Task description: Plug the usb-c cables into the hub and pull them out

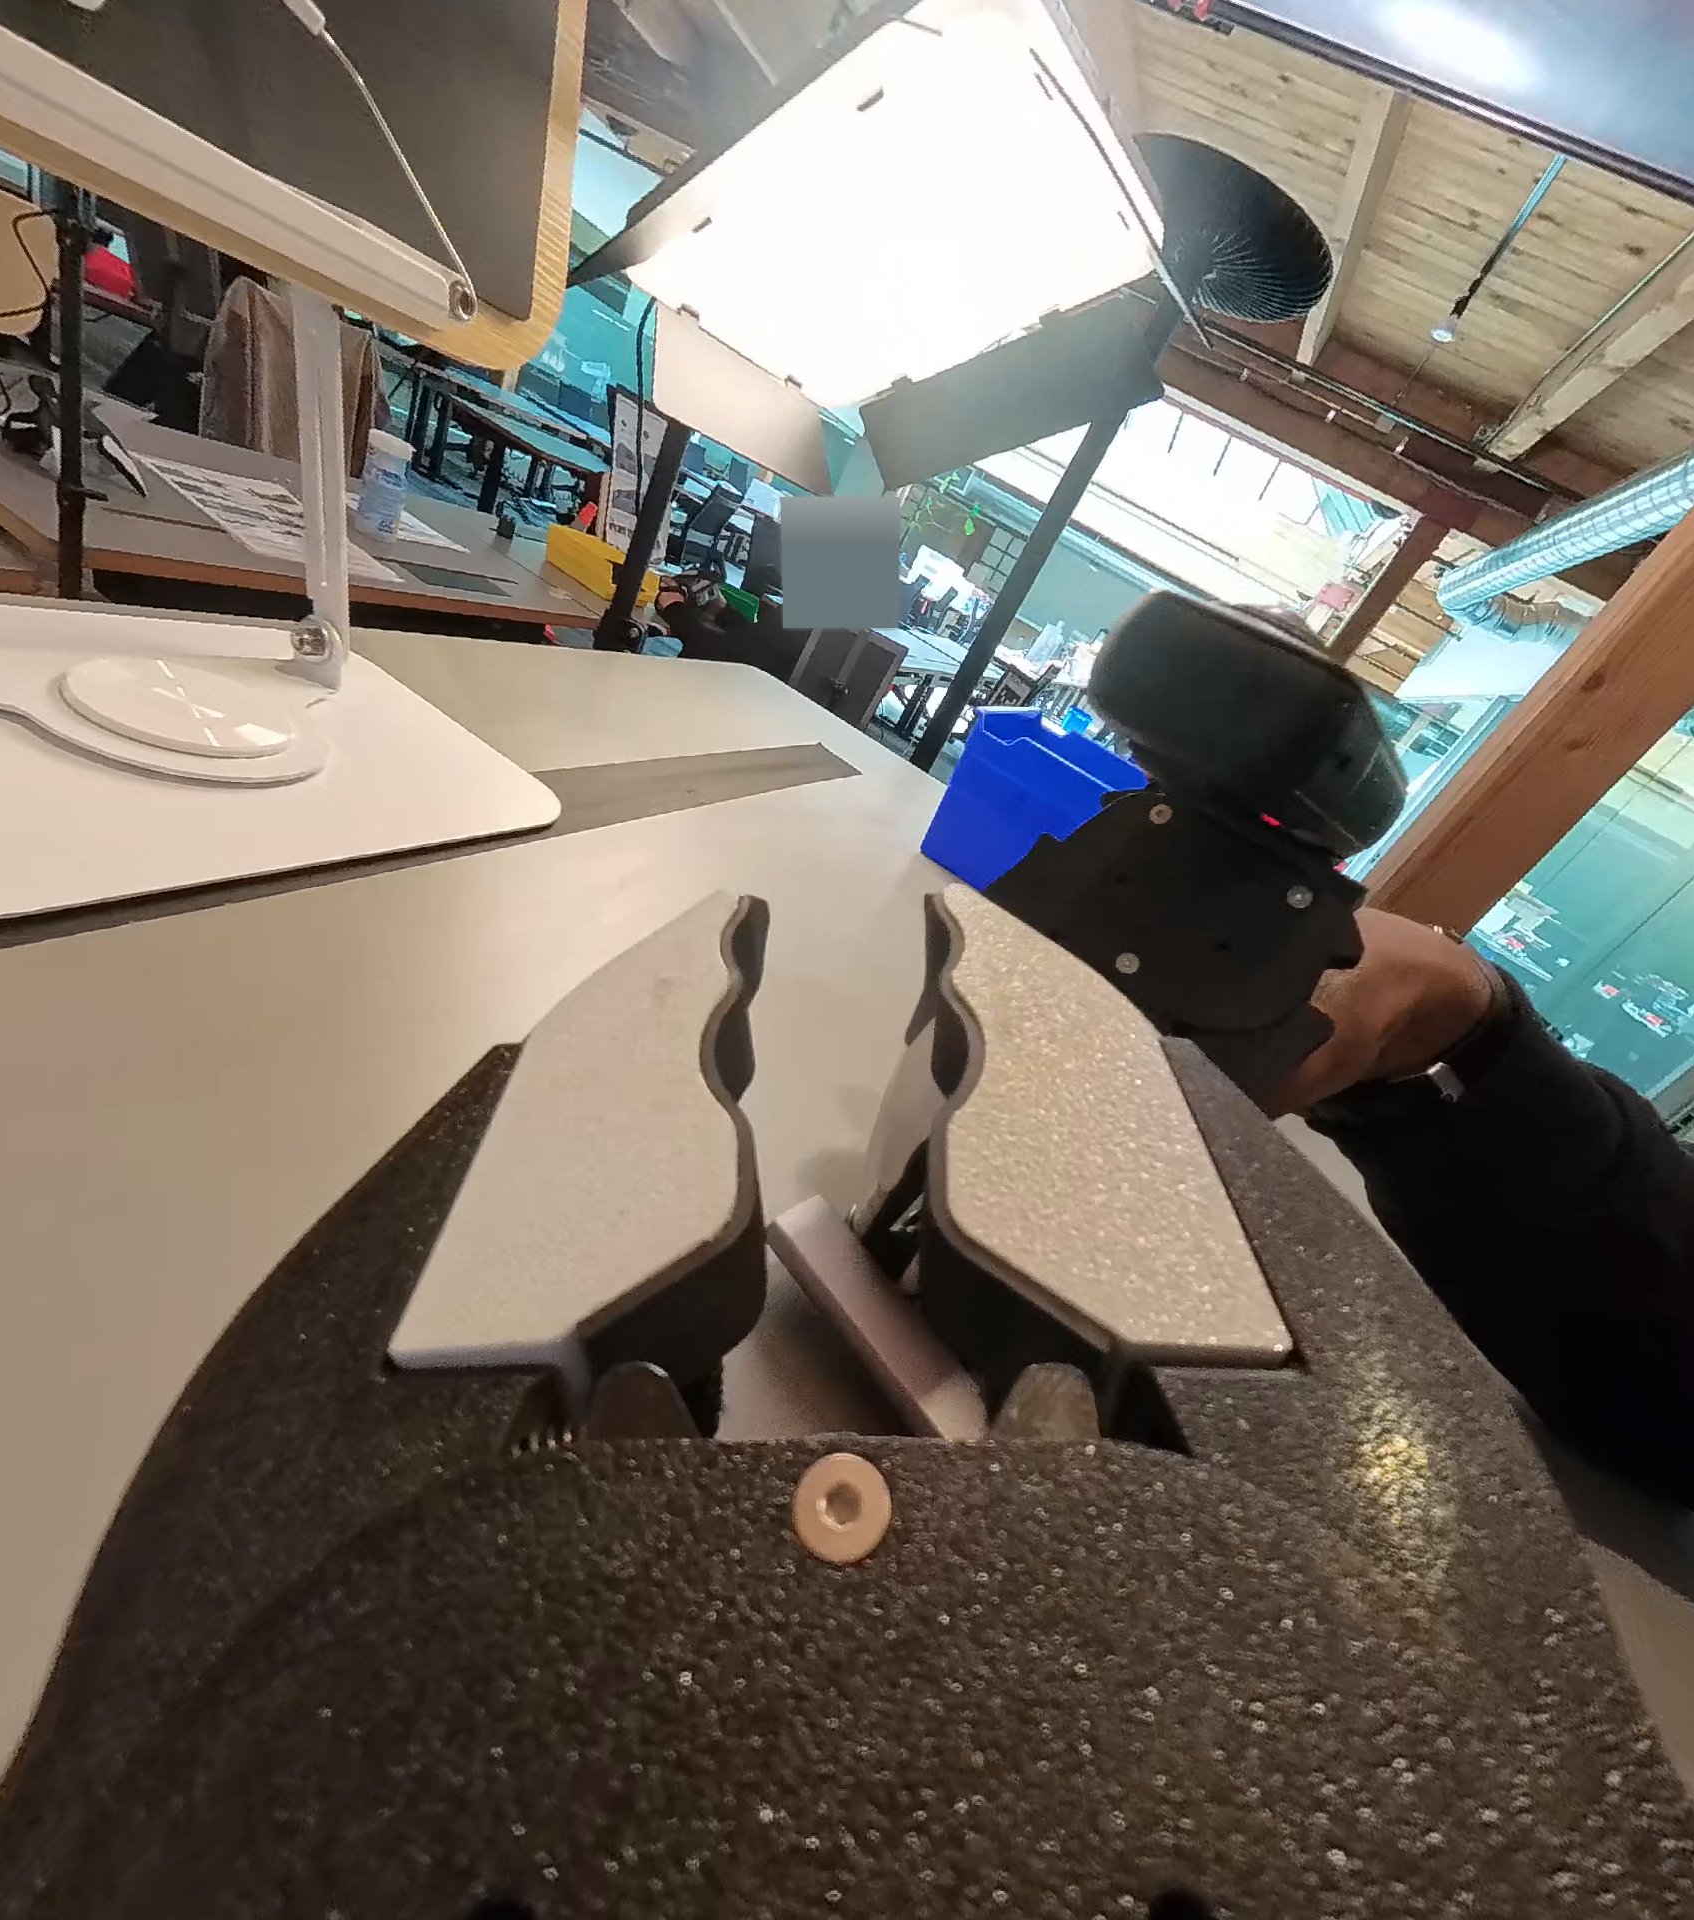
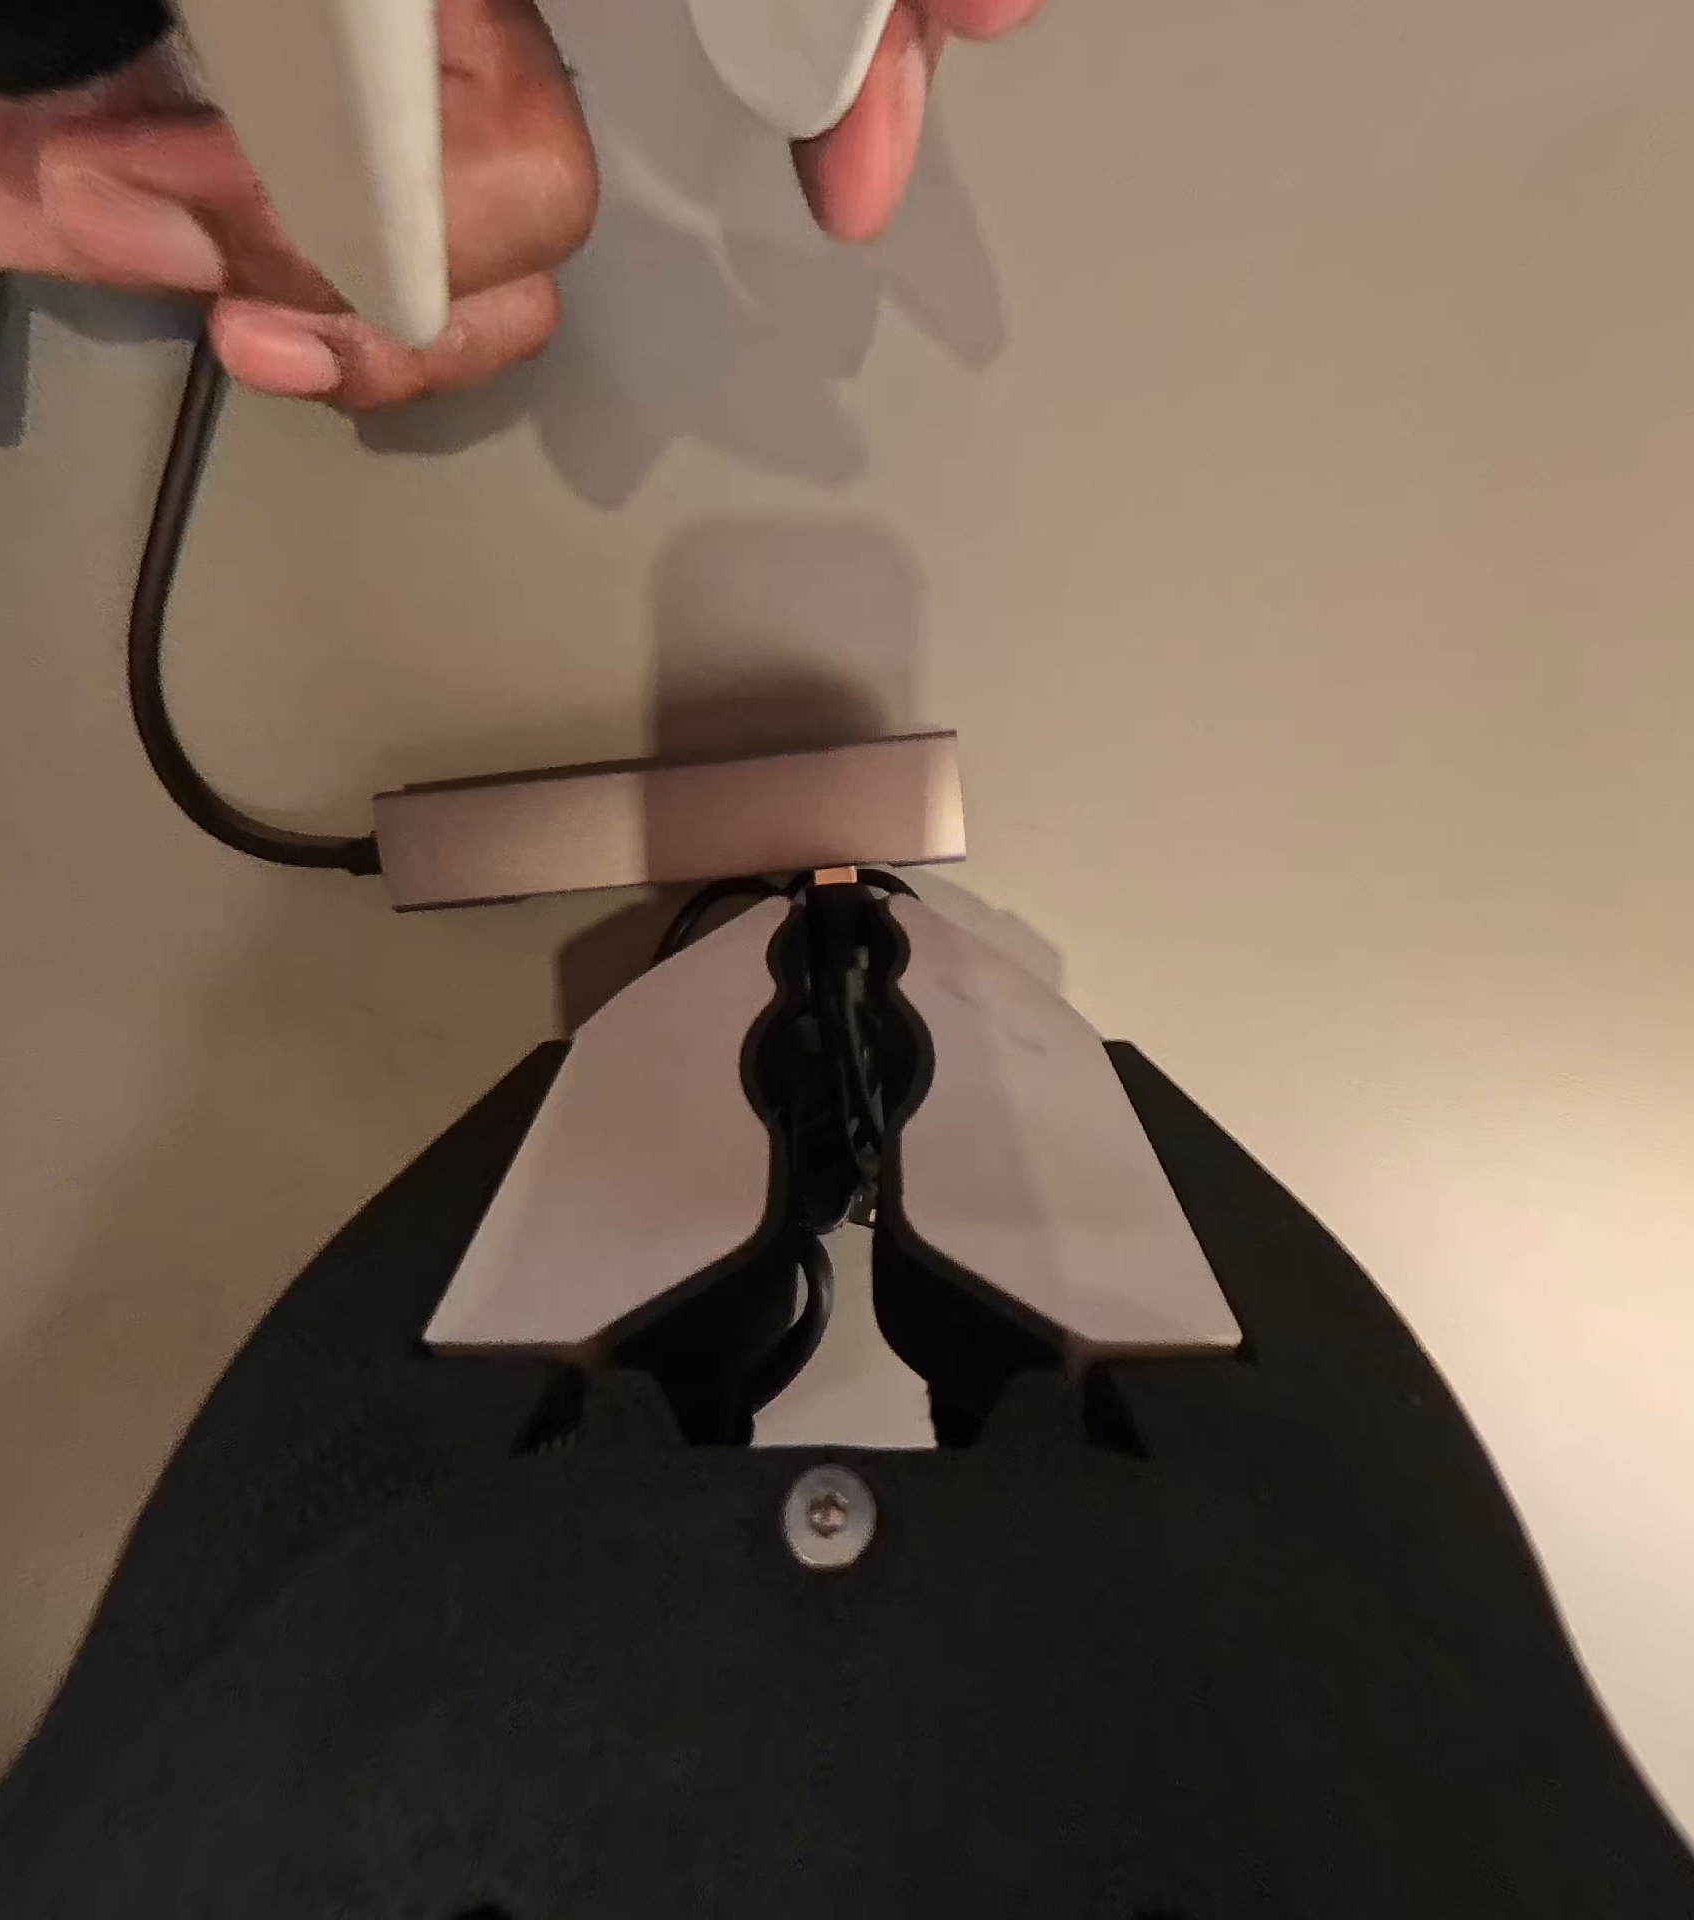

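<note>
A grey USB hub (image 2: 666, 821) lies on the pale table, and its thick black lead (image 2: 162, 623) curves off to the upper left. My right gripper (image 2: 838, 914) is shut on a black USB-C cable (image 2: 838, 1039). The cable's metal plug tip (image 2: 838, 876) sits at a port on the hub's near side. Loose loops of cable bunch between the fingers. My left gripper (image 1: 843, 914) is open and held above the table. Part of the hub (image 1: 853, 1320) shows through the gap near its finger bases. The right gripper (image 1: 1217, 935), held in a hand, shows at the right of the left wrist view.
A hand (image 2: 303, 208) with blurred white finger-like parts hovers beyond the hub, above its lead. A white stand base (image 1: 199, 810) lies on the table at the left. A blue bin (image 1: 1019, 800) and a wooden post (image 1: 1601, 675) stand past the table's far edge. Spacing between my two grippers at the tips: around 12 centimeters.
</note>
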Action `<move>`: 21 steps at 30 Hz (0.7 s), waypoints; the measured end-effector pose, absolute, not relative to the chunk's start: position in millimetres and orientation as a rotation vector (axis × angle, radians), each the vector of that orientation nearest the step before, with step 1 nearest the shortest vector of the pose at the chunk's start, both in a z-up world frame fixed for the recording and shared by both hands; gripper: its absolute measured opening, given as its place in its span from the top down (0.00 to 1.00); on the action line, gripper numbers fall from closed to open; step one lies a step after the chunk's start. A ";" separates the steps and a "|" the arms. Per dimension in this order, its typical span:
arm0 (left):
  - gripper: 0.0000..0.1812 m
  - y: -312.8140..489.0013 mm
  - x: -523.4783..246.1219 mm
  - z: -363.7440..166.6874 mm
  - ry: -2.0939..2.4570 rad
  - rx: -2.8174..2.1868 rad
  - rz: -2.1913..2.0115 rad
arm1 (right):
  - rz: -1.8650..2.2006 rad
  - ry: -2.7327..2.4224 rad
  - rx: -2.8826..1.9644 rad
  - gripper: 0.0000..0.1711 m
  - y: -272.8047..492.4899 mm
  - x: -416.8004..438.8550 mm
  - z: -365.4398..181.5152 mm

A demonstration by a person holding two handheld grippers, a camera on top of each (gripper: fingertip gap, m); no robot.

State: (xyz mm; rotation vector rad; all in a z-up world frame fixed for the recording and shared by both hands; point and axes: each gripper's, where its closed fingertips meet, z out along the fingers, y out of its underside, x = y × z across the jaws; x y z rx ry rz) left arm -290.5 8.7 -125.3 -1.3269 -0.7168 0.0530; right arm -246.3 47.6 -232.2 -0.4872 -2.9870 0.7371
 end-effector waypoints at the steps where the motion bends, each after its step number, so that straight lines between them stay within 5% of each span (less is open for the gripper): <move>1: 0.83 8.7 -290.5 -126.3 -0.717 -1.332 0.048 | 0.728 -2.981 -0.483 0.94 47.6 -246.4 -232.2; 21: 0.82 -0.5 -290.1 -116.7 -0.730 -1.319 0.047 | 0.823 -2.747 -0.315 0.94 42.8 -267.3 -207.2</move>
